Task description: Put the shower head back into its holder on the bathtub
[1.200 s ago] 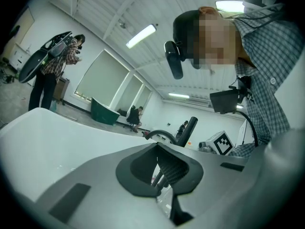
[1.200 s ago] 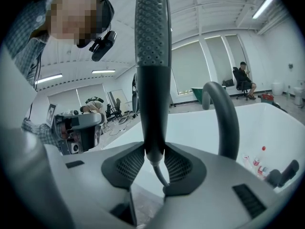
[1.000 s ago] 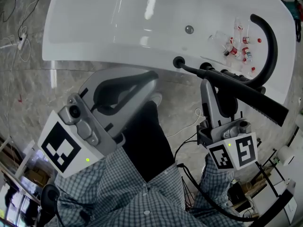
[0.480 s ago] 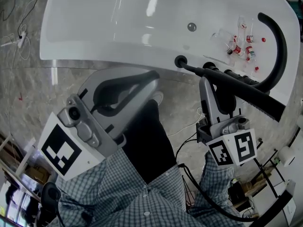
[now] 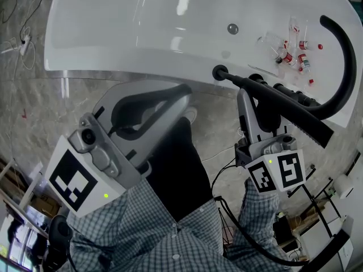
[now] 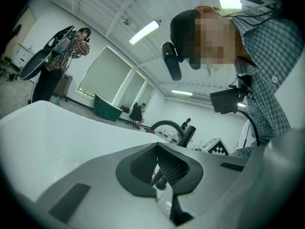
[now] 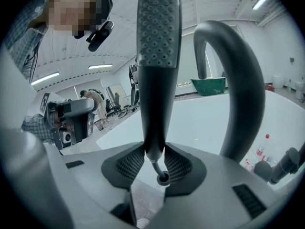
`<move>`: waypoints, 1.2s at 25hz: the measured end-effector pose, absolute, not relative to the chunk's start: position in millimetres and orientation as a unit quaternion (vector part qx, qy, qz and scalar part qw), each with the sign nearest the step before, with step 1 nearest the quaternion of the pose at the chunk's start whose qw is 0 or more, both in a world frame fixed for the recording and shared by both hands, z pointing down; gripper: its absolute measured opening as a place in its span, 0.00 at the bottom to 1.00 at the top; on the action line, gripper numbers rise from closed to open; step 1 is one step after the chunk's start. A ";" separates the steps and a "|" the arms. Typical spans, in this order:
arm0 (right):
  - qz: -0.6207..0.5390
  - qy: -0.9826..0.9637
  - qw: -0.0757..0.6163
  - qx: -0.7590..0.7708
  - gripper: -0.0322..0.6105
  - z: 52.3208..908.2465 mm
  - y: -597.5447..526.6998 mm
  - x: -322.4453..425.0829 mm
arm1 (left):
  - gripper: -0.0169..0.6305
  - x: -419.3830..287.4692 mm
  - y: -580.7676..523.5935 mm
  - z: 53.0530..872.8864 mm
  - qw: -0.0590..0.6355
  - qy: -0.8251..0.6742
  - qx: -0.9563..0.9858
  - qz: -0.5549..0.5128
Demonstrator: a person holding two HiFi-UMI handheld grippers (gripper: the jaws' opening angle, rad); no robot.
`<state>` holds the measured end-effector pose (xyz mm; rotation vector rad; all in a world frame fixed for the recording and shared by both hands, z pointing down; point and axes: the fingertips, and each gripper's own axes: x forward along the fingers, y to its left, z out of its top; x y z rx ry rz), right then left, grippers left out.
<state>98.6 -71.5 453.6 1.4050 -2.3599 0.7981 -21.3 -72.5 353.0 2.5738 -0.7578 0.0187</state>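
The black shower head [image 5: 283, 107] is a long bar lying slantwise over the white bathtub's [image 5: 142, 33] near rim. Its narrow end points at the round holder hole [image 5: 217, 72], a short way from it. My right gripper [image 5: 245, 93] is shut on the handle close to that narrow end. In the right gripper view the shower head [image 7: 157, 56] stands up from between the pads of the right gripper [image 7: 154, 163], and a short hose bit runs down into the holder hole [image 7: 163, 178]. My left gripper [image 5: 182, 93] hovers over the floor beside the tub, shut and holding nothing; the left gripper [image 6: 164, 185] looks along the tub rim.
A curved black faucet spout [image 5: 345, 67] arches over the tub's right end, with black knobs [image 5: 286, 90] beside it. Several small bottles [image 5: 295, 50] lie on the tub deck. Cables [image 5: 22, 38] trail on the marble floor at left. A person [image 6: 62, 56] stands far behind.
The right gripper and shower head have shifted slightly, the broad end swinging a little left. The narrow end stays near the holder hole. The left gripper has not moved.
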 end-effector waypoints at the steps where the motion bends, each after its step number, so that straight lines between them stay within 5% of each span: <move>1: 0.276 -0.817 0.142 0.486 0.25 457.0 -71.9 98.4 | 0.04 -21.3 -72.7 354.8 0.228 -0.275 0.934 0.007; 30: 0.259 -0.813 0.237 0.465 0.25 551.6 -70.4 86.6 | 0.04 -26.6 -77.5 387.4 0.241 -0.287 0.927 0.012</move>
